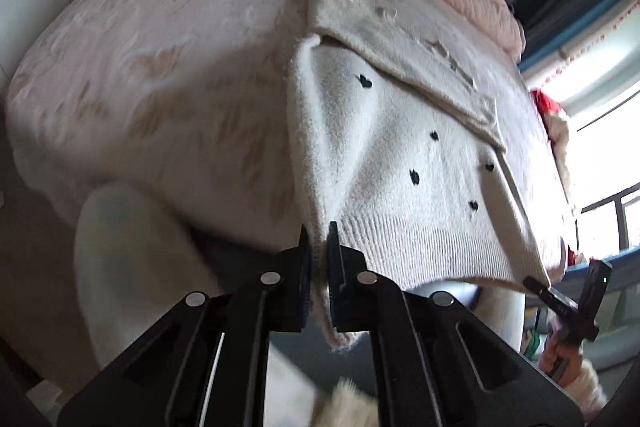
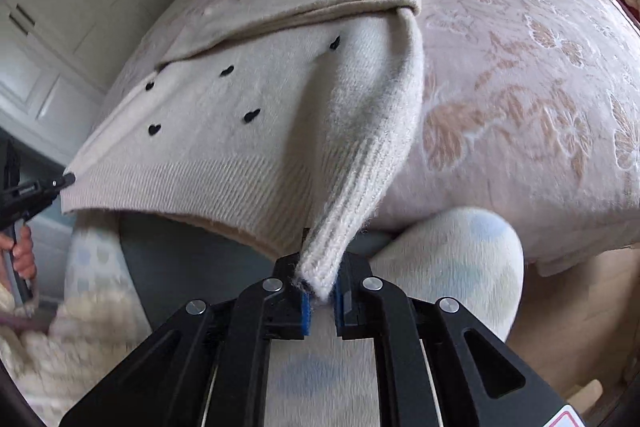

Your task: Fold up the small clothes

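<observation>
The left tool [image 1: 319, 247] pinches the ribbed hem of a cream sweater [image 1: 400, 163] with small black hearts; the right tool [image 2: 320, 291] grips its other hem corner. The sweater lies on the bed [image 1: 160, 67], long axis running toward 12 o'clock, folded sleeve farthest.

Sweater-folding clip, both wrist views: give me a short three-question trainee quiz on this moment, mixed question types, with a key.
1. True or false: the left gripper is shut on the ribbed hem of the white sweater.
2. Multiple choice: the small dark marks on the sweater are A) stripes, B) tiny hearts, C) letters.
3. Fill in: the sweater lies on a floral ___.

Key
1. True; the right gripper also pinches the sweater's ribbed edge, so both near corners are held.
2. B.
3. Bedspread; the hem hangs off its near edge.
</observation>
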`<action>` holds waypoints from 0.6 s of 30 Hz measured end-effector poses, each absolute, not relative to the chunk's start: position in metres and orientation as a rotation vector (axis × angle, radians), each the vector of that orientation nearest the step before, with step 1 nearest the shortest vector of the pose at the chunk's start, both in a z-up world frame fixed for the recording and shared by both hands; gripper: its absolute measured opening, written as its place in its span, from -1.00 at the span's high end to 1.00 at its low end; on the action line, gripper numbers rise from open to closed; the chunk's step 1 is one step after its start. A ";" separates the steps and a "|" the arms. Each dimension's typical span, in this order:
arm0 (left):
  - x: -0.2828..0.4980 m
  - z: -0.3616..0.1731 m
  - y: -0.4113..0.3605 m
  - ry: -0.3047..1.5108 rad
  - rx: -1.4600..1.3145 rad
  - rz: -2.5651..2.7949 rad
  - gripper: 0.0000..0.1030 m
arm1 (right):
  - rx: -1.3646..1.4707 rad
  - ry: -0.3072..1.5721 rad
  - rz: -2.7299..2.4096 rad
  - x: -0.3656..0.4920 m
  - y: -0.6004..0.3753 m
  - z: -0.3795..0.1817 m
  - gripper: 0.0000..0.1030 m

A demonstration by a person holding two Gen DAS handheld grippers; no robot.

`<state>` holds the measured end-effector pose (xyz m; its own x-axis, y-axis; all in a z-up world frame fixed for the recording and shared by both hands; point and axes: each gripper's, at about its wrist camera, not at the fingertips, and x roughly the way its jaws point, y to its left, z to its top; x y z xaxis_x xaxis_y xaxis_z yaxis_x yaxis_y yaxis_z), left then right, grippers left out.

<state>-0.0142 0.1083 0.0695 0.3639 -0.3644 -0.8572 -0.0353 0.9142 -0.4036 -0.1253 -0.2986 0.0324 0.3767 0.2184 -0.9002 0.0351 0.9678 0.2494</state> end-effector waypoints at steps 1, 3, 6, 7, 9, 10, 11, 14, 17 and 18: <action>-0.033 0.070 0.110 1.208 -0.377 -0.229 0.89 | 0.243 1.203 0.152 -0.140 -0.295 0.035 0.85; -0.064 0.075 0.113 1.219 -0.346 -0.248 0.89 | 0.250 1.235 0.246 -0.171 -0.286 0.043 0.85; -0.109 0.087 0.122 1.232 -0.370 -0.244 1.00 | 0.248 1.253 0.377 -0.211 -0.274 0.060 0.94; -0.118 0.091 0.125 1.235 -0.400 -0.236 1.00 | 0.257 1.251 0.400 -0.218 -0.273 0.067 0.97; -0.124 0.111 0.130 1.182 -0.403 -0.210 1.00 | 0.282 1.194 0.444 -0.221 -0.272 0.089 0.97; -0.115 0.123 0.132 1.136 -0.396 -0.210 1.00 | 0.285 1.145 0.436 -0.217 -0.272 0.100 0.97; -0.103 0.131 0.132 1.106 -0.395 -0.212 1.00 | 0.295 1.104 0.418 -0.207 -0.278 0.109 0.97; -0.065 0.129 0.123 1.113 -0.385 -0.227 1.00 | 0.283 1.047 0.274 -0.175 -0.291 0.115 0.79; -0.042 0.094 0.106 1.228 -0.357 -0.276 0.90 | 0.242 1.121 0.116 -0.150 -0.298 0.094 -0.09; -0.038 0.081 0.102 1.266 -0.326 -0.263 0.72 | 0.238 1.144 0.115 -0.146 -0.296 0.085 -0.17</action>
<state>-0.0379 0.1019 0.0814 0.2806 -0.3693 -0.8859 0.0140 0.9245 -0.3810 -0.1459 -0.2957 0.0852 0.4114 0.2115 -0.8866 0.0306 0.9690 0.2453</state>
